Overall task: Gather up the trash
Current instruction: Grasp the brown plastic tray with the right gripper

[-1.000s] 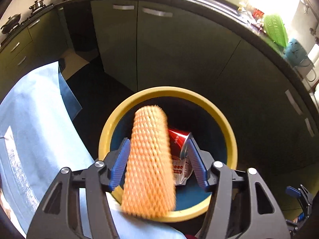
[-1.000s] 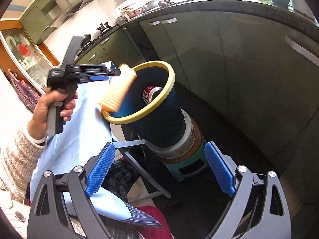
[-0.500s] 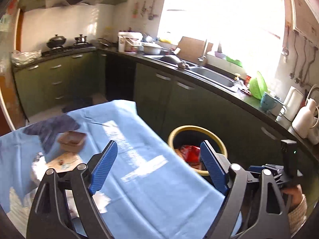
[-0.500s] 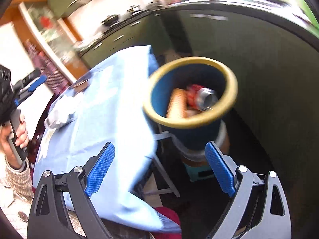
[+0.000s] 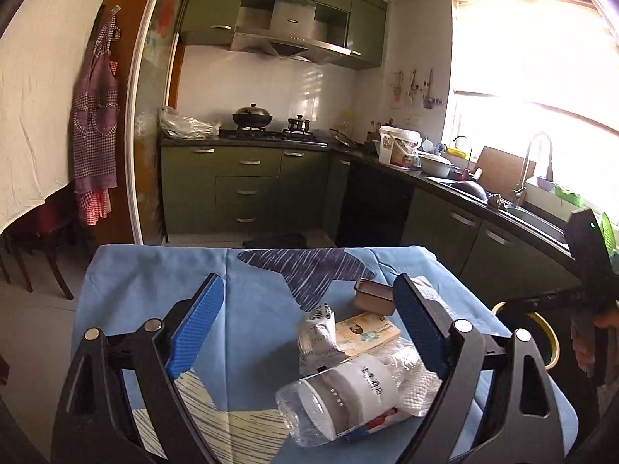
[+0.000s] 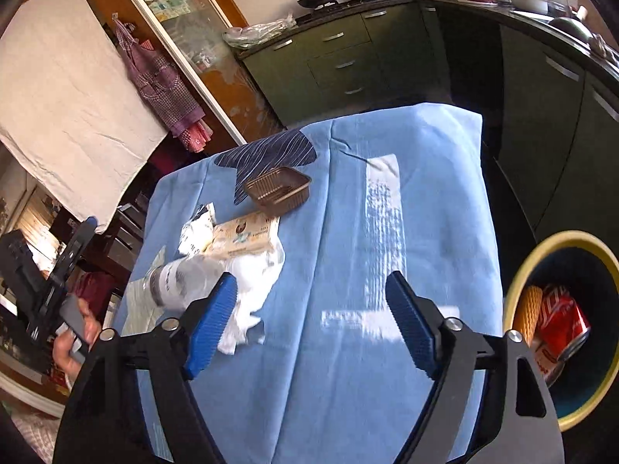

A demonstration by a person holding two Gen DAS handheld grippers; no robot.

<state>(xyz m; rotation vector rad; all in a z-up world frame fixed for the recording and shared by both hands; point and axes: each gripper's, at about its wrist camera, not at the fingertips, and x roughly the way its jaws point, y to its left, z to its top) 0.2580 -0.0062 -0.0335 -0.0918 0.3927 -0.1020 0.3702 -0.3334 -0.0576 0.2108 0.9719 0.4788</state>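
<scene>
Trash lies on the blue tablecloth (image 5: 154, 290): a clear plastic bottle (image 5: 340, 398) on its side, crumpled white paper (image 6: 247, 282), a beige carton (image 5: 365, 332), a white wrapper (image 5: 315, 332) and a brown plastic tray (image 6: 278, 189). My left gripper (image 5: 309, 332) is open and empty, above the table just behind the bottle. My right gripper (image 6: 309, 317) is open and empty over the cloth (image 6: 387, 232), right of the paper. The yellow-rimmed bin (image 6: 518, 270) at the table's right holds an orange foam net (image 6: 530, 309) and a red can (image 6: 561, 321).
Green kitchen cabinets (image 5: 247, 189) and a dark counter with a sink (image 5: 534, 216) run behind and to the right of the table. A stove with pots (image 5: 251, 118) is at the back. An apron (image 5: 94, 147) hangs on the left wall.
The left gripper let the orange foam net drop into the bin, then swung back over the table. The right gripper swung from the bin toward the table.
</scene>
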